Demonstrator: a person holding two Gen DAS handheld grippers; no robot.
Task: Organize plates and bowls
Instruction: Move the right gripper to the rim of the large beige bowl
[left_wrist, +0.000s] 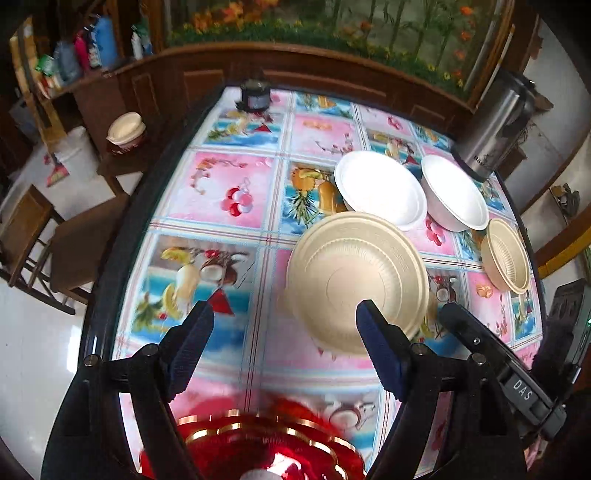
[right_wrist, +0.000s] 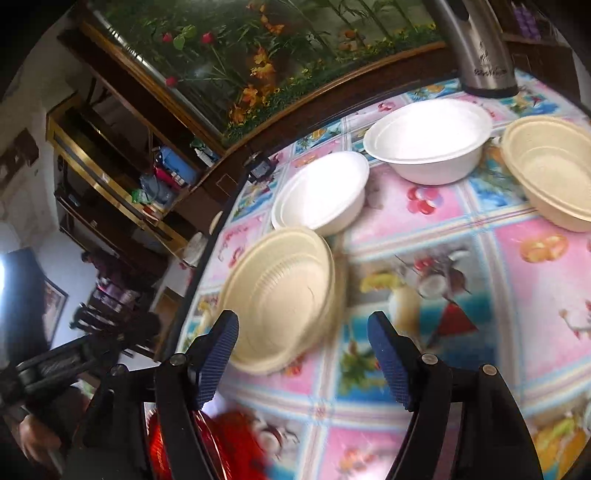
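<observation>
Tablecloth: pink and blue squares printed with fruit, cherries, pineapple, coconut; pale striped grid lines between squares
Near plate stack: beige, ribbed concentric rings
Beige bowl: same beige, ribbed inner wall
Shallow white dish and deep bowl: plain white
Tray at near edge: glossy red, gold scalloped trim
Gripper pads: dark blue, fine ribbing, on black arms
Kettle: brushed steel

Right tongs spread wide, empty, over table. Tan bowl stack nearest; white bowls beyond.
</observation>
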